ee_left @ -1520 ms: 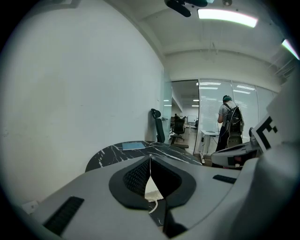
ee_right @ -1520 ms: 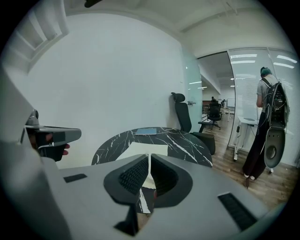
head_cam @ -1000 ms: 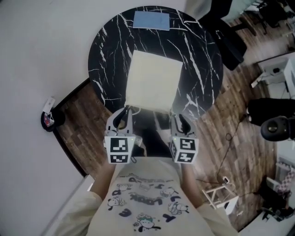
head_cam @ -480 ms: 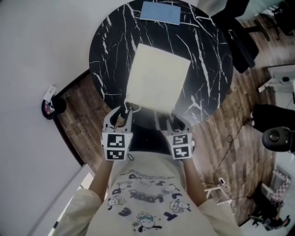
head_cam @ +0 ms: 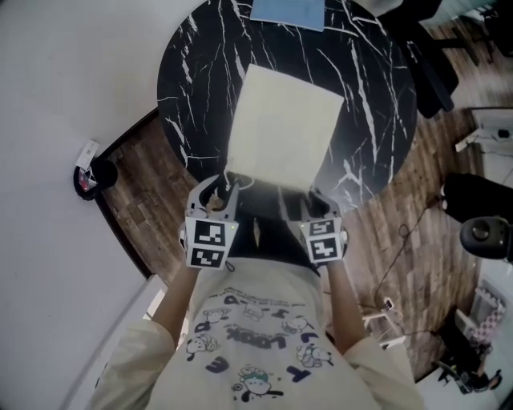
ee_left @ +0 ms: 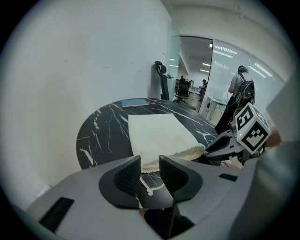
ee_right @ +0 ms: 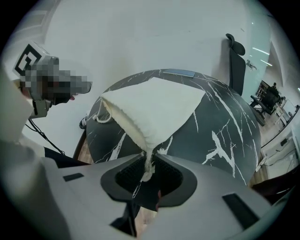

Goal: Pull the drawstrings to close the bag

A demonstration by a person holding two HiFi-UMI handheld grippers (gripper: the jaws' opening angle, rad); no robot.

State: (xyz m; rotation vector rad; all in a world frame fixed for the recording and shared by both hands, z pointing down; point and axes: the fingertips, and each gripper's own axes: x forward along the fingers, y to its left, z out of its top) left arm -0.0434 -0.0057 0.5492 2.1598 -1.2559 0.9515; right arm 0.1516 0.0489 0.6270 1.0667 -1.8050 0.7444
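Two claws sit at the near edge of the cream bag [head_cam: 284, 128] on the table [head_cam: 188, 88]. Our right claw [ee_right: 149, 174] has just been closing and pinches a drawstring [ee_right: 148, 159], with that corner raised. Our left claw [ee_left: 150, 165] stands apart, the other cord [ee_left: 146, 187] lying below its gap.

Round black marble table [head_cam: 192, 80], wood plank floor [head_cam: 148, 200], white wall [head_cam: 64, 80]

Bag [head_cam: 282, 128] on the table [head_cam: 188, 88] — sheet [head_cam: 287, 10] behind, left gripper [head_cam: 224, 182] and right gripper [head_cam: 313, 198] before.
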